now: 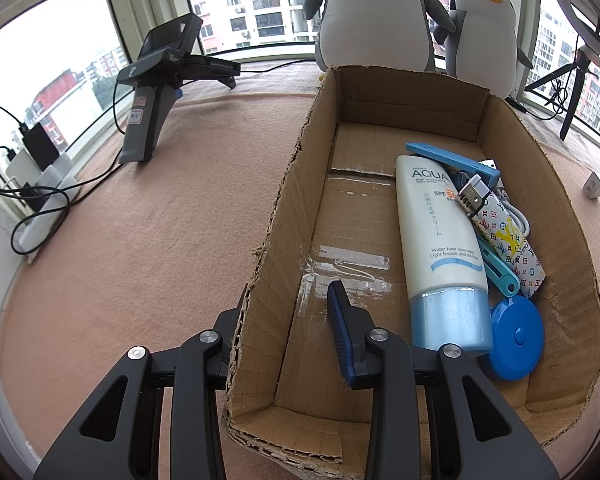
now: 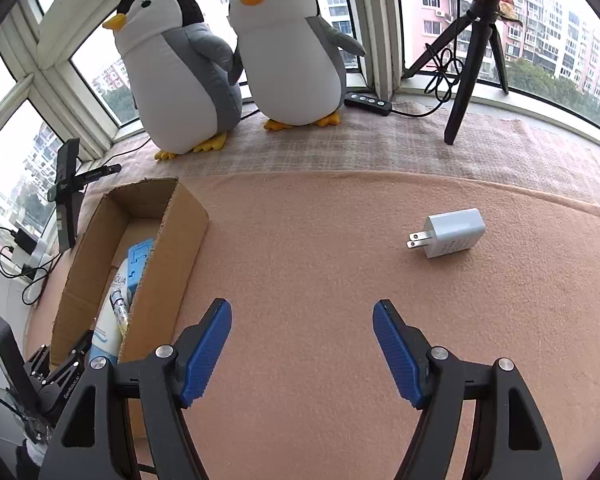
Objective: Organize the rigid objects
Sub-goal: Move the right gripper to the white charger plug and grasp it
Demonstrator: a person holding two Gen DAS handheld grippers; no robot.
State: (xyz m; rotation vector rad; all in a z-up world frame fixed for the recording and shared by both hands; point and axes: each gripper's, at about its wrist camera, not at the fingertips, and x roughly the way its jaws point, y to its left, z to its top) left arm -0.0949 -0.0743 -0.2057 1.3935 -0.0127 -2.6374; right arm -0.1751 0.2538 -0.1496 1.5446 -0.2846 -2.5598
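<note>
- Left gripper (image 1: 288, 332) is clamped on the left wall of the one cardboard box (image 1: 288, 184)
- Inside the box, right of that gripper: one sunscreen tube (image 1: 436, 240), one round blue tape measure (image 1: 516, 336), one patterned case (image 1: 508, 240)
- Right gripper (image 2: 302, 344) has its jaws apart, nothing between them
- One white charger (image 2: 452, 232) lies on the desk ahead and right of it
- Two plush penguins (image 2: 180, 76) stand beyond

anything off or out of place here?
One stray: the white plastic wall charger lies on its side on the pink blanket, apart from the brown cardboard box holding the other items. The box's cut edges are ragged, its near right wall creased. Nothing spilled.
</note>
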